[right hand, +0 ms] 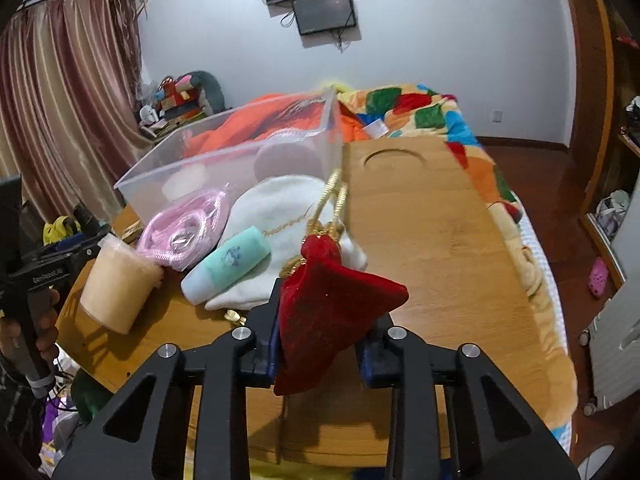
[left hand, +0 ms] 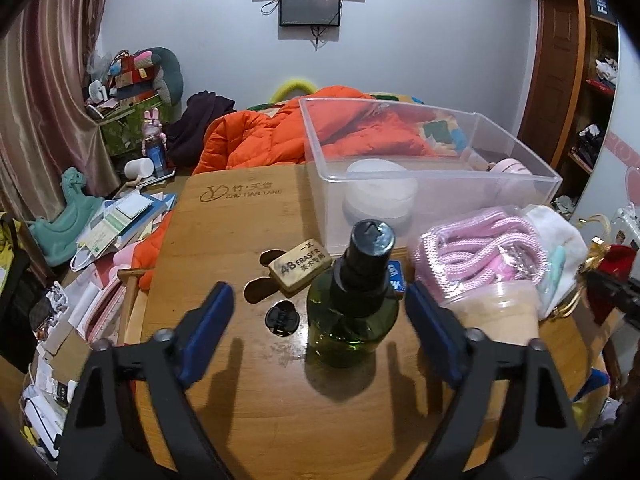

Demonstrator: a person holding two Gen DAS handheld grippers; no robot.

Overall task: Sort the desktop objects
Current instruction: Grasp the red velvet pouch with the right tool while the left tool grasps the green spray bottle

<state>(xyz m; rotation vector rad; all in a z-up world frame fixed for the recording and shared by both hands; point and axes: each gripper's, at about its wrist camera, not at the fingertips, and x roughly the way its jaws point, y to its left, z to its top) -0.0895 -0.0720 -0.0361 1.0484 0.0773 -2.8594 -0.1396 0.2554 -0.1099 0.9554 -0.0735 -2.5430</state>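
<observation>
Red velvet pouch (right hand: 332,312) hangs pinched in the right gripper (right hand: 318,354), lifted over the bamboo table (right hand: 440,240); the clear bin (right hand: 224,160) lies ahead and to its left. Nearer the left gripper (left hand: 320,320), whose jaws are spread wide, the green spray bottle (left hand: 352,304) stands upright between them, untouched.
</observation>
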